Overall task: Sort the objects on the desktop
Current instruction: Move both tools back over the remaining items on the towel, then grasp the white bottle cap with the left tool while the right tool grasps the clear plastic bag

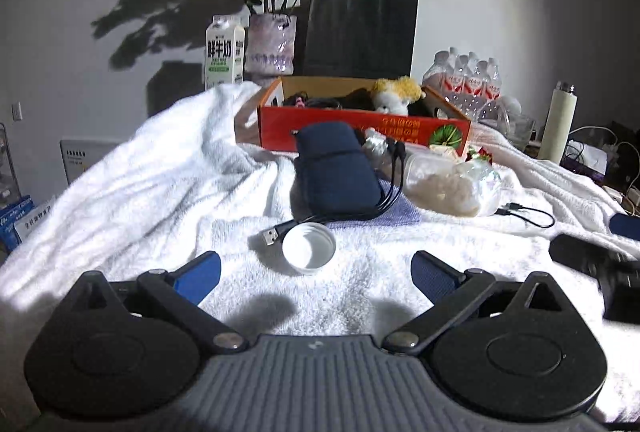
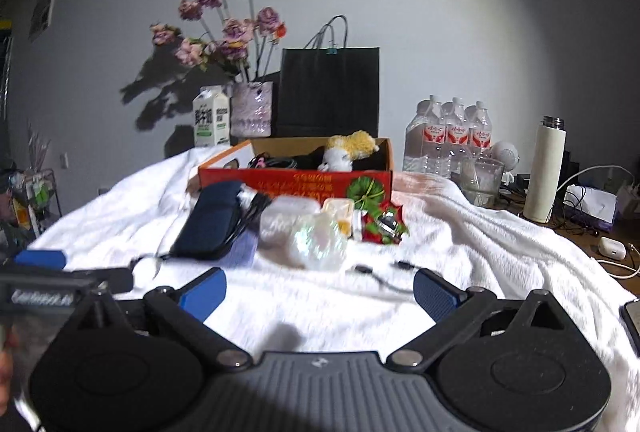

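A white round lid lies on the white towel, just ahead of my open left gripper, whose blue pads hold nothing. Behind the lid are a black USB cable, a navy pouch and a clear plastic bag. An orange cardboard box holds a plush toy and dark items. My right gripper is open and empty over bare towel, short of the clear bag, the pouch, a red-green wrapped item and the box.
At the back stand a milk carton, a flower vase, a black paper bag, packed water bottles, a glass and a white flask. Cables and earbuds clutter the right table edge.
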A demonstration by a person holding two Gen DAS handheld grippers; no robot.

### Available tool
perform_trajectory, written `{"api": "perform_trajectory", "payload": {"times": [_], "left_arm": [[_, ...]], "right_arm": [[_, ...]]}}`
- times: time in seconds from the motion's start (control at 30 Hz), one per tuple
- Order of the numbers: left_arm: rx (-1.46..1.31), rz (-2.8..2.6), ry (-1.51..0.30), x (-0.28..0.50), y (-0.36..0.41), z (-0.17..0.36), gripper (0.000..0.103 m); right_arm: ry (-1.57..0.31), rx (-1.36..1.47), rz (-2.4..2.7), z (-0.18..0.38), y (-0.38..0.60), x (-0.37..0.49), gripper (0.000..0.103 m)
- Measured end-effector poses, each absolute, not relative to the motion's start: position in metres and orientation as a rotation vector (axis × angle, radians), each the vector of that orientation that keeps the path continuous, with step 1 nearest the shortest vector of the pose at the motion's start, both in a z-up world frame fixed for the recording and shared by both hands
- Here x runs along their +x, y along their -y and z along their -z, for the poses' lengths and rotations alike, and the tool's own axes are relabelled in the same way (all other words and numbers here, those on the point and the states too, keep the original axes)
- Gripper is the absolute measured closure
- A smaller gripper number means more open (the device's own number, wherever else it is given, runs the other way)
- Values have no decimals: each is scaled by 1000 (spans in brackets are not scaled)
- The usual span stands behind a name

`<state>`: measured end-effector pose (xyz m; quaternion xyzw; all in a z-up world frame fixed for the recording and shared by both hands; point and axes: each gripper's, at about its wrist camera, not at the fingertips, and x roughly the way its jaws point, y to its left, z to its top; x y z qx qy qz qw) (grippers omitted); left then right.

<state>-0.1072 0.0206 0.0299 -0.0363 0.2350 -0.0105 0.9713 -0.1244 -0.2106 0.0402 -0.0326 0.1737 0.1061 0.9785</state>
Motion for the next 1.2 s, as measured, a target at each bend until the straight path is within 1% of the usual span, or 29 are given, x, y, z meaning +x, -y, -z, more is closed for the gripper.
{"api": "perform_trajectory", "payload": {"times": [0.07, 0.17, 0.23, 0.3, 0.37, 0.43, 0.5, 0.57, 0.6, 0.7, 0.77, 0.83, 0.87, 0.97, 1.2], "left_arm": [[-61, 29, -487, -98, -22, -25, 0], [-69, 37, -513, -86, -21, -17, 5], [-70, 34, -530, -78, -20, -12, 16], [-73, 37, -535, -72, -20, -11, 17], [-79, 47, -540, -65, -21, -11, 21], [-81, 50, -559, -57, -23, -9, 32], [-96, 53, -577, -51, -24, -7, 40], [-116, 61, -588, -47, -26, -5, 51], [-115, 63, -594, -45, -26, -4, 62], [-108, 80, -589, -46, -25, -5, 62], [-100, 89, -588, -46, -23, -5, 62], [-94, 95, -585, -47, -22, -6, 62], [-90, 98, -582, -47, -21, -6, 62], [-83, 97, -573, -50, -18, -8, 62], [-65, 108, -511, -69, -9, -25, 62]], "right_arm": [[-357, -77, -213, -36, 207, -122, 3], [-367, -84, -227, -32, 206, -114, 4], [-381, -91, -230, -31, 205, -103, 5], [-394, -95, -228, -32, 203, -91, 6], [-403, -95, -229, -33, 202, -78, 11], [-408, -96, -236, -35, 199, -63, 13], [-411, -105, -233, -37, 196, -46, 16], [-428, -117, -228, -36, 191, -28, 19], [-443, -123, -227, -35, 189, -19, 19], [-487, -122, -241, -29, 185, 4, 29], [-516, -109, -248, -26, 182, 16, 43], [-541, -103, -235, -21, 182, 24, 46], [-551, -94, -233, -20, 183, 26, 55], [-548, -53, -242, -21, 190, 21, 62], [-502, -55, -254, -37, 199, -26, 62]]}}
